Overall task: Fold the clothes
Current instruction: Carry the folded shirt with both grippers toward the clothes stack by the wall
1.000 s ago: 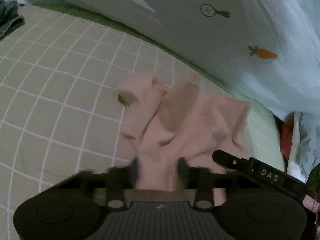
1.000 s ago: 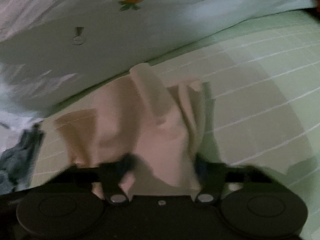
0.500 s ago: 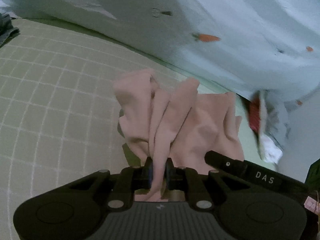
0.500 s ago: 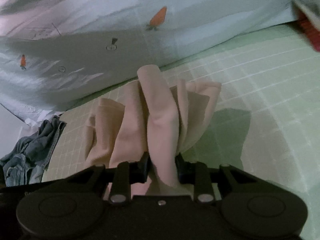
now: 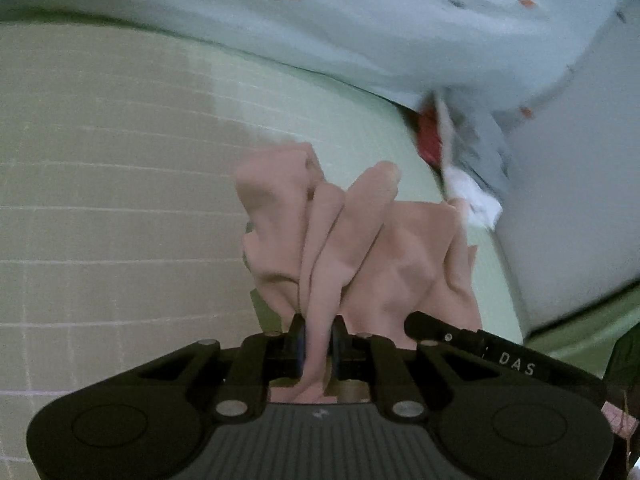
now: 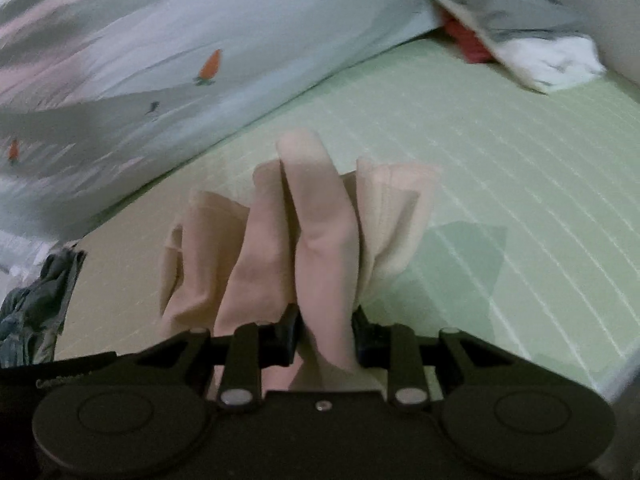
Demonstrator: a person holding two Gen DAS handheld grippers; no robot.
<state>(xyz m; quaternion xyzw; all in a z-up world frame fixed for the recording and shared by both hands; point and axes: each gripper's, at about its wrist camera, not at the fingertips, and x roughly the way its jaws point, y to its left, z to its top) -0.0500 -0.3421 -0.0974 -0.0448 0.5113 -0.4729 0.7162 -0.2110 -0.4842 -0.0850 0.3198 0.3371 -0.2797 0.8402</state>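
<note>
pink garment (image 5: pixel 360 248) bunched, both jaws clamping folds, blurry

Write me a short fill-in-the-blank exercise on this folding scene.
1. Both grippers are shut on the ____ garment.
2. The left gripper and right gripper work above a green ____ sheet.
3. The pale quilt is printed with small orange ____.

Missing words: pink; checked; carrots
</note>
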